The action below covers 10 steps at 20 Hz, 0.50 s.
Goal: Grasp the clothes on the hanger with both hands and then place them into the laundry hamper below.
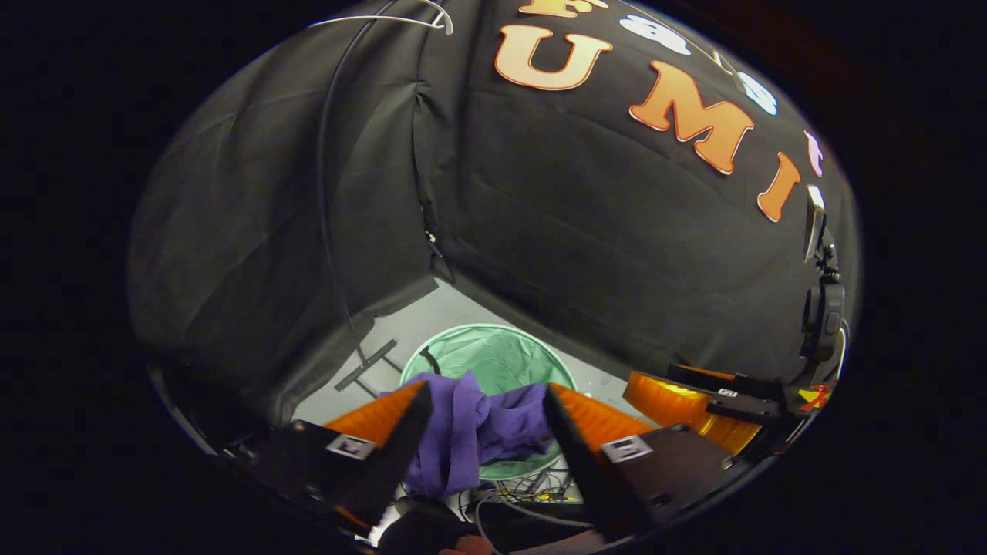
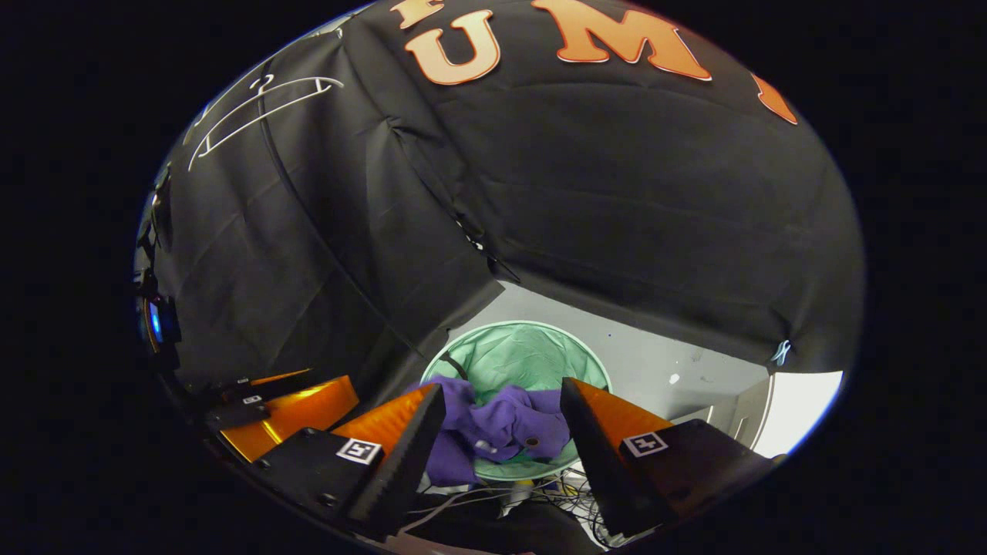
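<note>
The crumpled purple cloth garment [image 1: 470, 432] lies bunched over the near rim of the round pale-green mesh laundry hamper [image 1: 493, 358], part of it inside and a fold hanging down the outside toward me. My left hand-held gripper [image 1: 484, 439] stands wide open above it with nothing between its fingers, and my right hand-held gripper [image 2: 501, 439] is wide open and empty too, the garment [image 2: 501, 424] lying below and apart from both. I judge the step in hand is finishing the drop: the hanging fold should be nudged inward past the rim, so the whole piece settles in the hamper [image 2: 524, 354] rather than sliding out. The light rim may tip if I push down on it, so a gentle sideways sweep is safer. Loose cables [image 1: 517, 493] tangle on the pale floor [image 2: 655, 362] just before the hamper and could snag. The bare white wire hanger [image 2: 254, 108] hangs high against the booth wall.
</note>
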Motion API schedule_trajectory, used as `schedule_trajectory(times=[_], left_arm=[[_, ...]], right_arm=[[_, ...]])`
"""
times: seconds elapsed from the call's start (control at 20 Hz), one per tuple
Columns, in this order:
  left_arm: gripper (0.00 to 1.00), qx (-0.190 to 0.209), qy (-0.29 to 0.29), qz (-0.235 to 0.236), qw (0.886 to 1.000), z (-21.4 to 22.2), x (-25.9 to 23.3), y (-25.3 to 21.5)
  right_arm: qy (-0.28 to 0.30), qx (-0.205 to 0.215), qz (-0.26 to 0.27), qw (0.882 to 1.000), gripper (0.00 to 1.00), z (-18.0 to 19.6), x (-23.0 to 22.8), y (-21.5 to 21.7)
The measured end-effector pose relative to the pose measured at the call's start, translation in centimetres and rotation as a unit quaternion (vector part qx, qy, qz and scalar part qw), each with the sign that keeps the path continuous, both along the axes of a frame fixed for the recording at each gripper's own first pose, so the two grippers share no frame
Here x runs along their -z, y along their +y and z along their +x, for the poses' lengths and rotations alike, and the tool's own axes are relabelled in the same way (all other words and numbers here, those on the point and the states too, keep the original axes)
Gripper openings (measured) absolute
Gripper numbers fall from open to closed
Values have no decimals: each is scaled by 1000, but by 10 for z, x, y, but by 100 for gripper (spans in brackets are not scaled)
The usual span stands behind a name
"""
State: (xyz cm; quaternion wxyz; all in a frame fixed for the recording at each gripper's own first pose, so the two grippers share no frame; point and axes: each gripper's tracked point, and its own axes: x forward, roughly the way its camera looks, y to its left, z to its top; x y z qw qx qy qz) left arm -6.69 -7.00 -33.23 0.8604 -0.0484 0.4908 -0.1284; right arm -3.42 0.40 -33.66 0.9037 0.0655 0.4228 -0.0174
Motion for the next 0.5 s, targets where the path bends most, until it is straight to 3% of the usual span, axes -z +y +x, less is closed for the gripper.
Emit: schedule_trajectory(times=[0.05, 0.5], left_arm=[[98, -4, 4, -1, 1000, 3, 3, -2], [97, -1, 7, -3, 1000, 1, 0, -2]], right_arm=[[1, -3, 1, 1000, 97, 1, 1, 2], [7, 4, 2, 1000, 97, -5, 3, 2]])
